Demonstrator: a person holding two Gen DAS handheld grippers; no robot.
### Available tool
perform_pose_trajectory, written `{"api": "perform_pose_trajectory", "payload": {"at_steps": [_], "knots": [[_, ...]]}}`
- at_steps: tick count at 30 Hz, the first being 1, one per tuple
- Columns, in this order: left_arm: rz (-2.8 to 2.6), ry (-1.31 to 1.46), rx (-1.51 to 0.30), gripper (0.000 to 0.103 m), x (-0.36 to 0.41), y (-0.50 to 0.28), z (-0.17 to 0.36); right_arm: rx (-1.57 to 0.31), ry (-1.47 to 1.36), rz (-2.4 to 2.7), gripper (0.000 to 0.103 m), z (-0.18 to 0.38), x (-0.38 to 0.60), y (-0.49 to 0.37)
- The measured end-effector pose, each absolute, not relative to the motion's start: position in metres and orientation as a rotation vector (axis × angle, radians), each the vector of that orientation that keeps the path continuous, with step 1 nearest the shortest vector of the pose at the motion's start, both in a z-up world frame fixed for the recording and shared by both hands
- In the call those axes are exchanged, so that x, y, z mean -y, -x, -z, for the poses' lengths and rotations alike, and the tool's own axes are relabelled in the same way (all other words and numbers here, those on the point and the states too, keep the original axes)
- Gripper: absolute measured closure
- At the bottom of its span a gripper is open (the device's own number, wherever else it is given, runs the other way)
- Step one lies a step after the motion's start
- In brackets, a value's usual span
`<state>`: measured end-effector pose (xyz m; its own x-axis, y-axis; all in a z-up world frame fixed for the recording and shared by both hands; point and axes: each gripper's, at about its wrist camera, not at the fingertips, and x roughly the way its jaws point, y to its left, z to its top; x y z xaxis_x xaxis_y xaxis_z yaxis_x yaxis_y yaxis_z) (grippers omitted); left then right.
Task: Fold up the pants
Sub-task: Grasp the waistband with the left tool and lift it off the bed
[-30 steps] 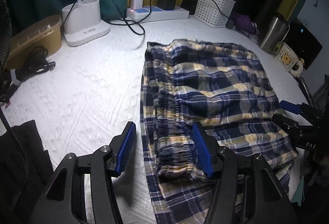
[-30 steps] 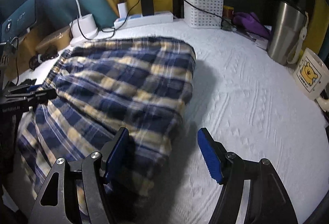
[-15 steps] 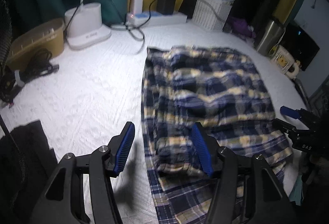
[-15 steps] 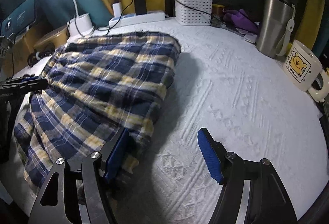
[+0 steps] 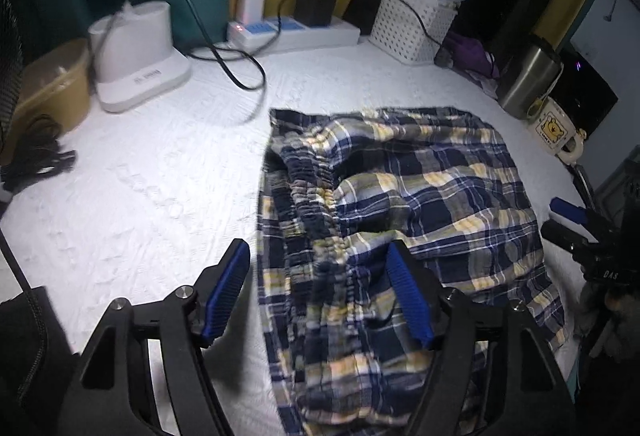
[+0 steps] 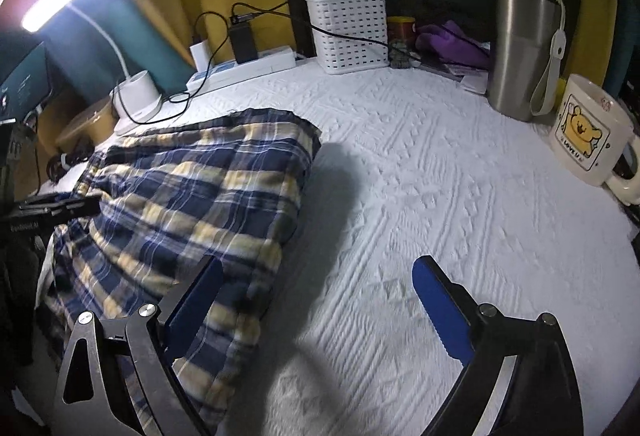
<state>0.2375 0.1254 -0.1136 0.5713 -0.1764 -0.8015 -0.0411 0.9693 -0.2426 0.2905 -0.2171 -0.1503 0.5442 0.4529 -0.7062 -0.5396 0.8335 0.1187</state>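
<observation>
With my left hand-held gripper (image 5: 316, 296) and right hand-held gripper (image 6: 316, 300) both opening off the folded navy-and-yellow plaid cotton pants (image 5: 400, 220) near the white-quilted desk's (image 6: 440, 196) front-left, I should back away level, dragging no layer.

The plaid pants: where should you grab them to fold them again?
Probably the elastic waistband of the plaid pants. It is a thick gathered ridge at the pile's left edge, so it pinches easily. Come in from the bare white cover on that side.
</observation>
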Motion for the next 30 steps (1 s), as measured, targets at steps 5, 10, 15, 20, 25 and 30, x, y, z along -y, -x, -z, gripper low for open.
{"api": "perform_pose_trajectory", "payload": {"at_steps": [5,10,15,20,25,30], "knots": [[0.107,0.242,-0.97,0.024,-0.122,-0.246,0.117,-0.816,0.093,-0.605,0.007,0.154,0.214,-0.304],[0.15,0.151,-0.975,0.013,-0.104,-0.253,0.12,-0.828,0.079,-0.628,0.007,0.158,0.207,-0.317],[0.156,0.152,-0.943,0.013,-0.103,-0.254,0.122,-0.836,0.078,-0.659,0.007,0.161,0.196,-0.325],[0.127,0.145,-0.924,0.013,-0.101,-0.254,0.123,-0.837,0.072,-0.687,0.007,0.16,0.183,-0.334],[0.117,0.128,-0.921,0.014,-0.099,-0.254,0.124,-0.841,0.076,-0.735,0.006,0.159,0.162,-0.337],[0.108,0.086,-0.911,0.024,-0.09,-0.252,0.124,-0.849,0.087,-0.795,0.007,0.159,0.143,-0.333]]}}
